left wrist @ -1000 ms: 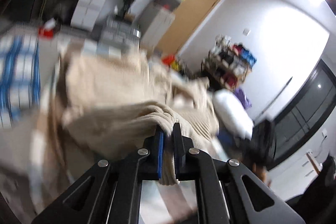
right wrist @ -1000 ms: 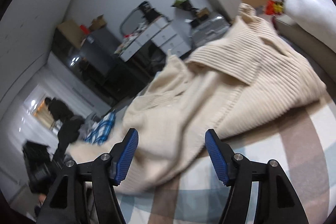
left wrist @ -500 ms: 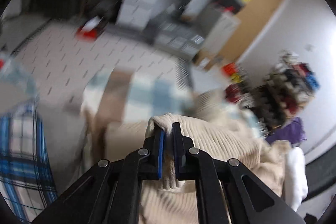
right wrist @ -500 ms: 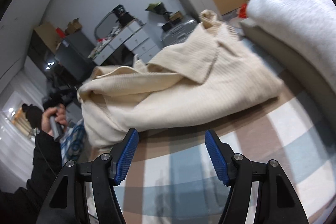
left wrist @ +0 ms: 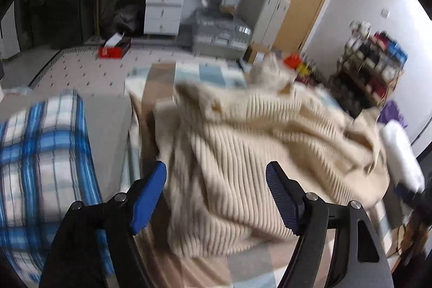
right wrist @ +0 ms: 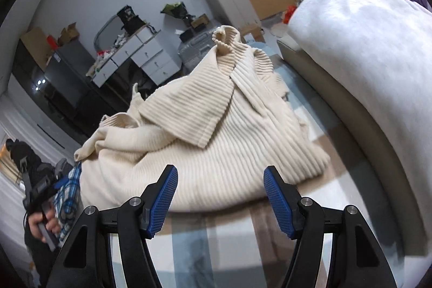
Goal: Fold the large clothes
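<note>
The left gripper (left wrist: 216, 196), clamped on the cream sweater (left wrist: 264, 142) a moment ago, is opening, nothing gripped (fold laid); the right gripper (right wrist: 220, 197) gapes empty.

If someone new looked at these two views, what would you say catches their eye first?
First, the cream ribbed sweater, heaped in loose folds in the middle of the checked bedspread. Next, the blue-padded tongs in the foreground: the left tongs are opening with the knit just beyond them, not gripped, and the right tongs stand open before the sweater's near edge. A blue plaid garment lies left.
</note>
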Demonstrator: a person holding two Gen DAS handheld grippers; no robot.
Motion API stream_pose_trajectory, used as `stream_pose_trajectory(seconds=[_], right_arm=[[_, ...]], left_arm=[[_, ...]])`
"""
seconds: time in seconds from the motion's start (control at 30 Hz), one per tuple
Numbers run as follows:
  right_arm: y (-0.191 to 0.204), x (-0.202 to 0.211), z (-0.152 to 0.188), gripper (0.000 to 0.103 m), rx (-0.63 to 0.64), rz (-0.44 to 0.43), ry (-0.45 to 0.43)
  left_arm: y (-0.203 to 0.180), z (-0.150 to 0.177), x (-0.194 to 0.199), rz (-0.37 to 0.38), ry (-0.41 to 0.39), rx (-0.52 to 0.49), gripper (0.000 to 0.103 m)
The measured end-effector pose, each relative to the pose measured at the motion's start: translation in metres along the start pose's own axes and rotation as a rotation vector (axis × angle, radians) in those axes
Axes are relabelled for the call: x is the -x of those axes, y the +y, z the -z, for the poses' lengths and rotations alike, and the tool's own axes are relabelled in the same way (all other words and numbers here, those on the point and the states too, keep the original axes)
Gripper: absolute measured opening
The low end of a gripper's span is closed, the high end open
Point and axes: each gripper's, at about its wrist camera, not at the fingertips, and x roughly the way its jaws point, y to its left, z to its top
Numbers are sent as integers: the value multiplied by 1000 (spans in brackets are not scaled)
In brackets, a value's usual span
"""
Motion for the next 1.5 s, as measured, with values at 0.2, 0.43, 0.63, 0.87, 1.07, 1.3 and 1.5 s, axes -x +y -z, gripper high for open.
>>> stream_pose_trajectory(seconds=[0.2, 0.43, 0.63, 0.87, 1.07, 1.3, 1.5], right_arm=[[-35, 12, 26, 67, -133, -16, 3], [-51, -5, 48, 67, -217, -100, 86], [-49, -19, 40, 67, -258, -171, 91], [-63, -28, 28, 67, -338, -215, 68], [-67, -53, 15, 67, -432, -218, 76], [-63, -78, 7, 7, -468, -184, 29], [-60, -43, 24, 5, -408, -145, -46]], left_arm=[[12, 55, 11, 110, 74, 167, 72], [30, 87, 1, 243, 152, 355, 72], [46, 79, -20, 302, 107, 496, 72], [56, 72, -30, 332, 27, 567, 72], [46, 68, -38, 227, 16, 660, 56], [43, 71, -41, 134, -18, 647, 8], [40, 85, -17, 115, -39, 545, 6]])
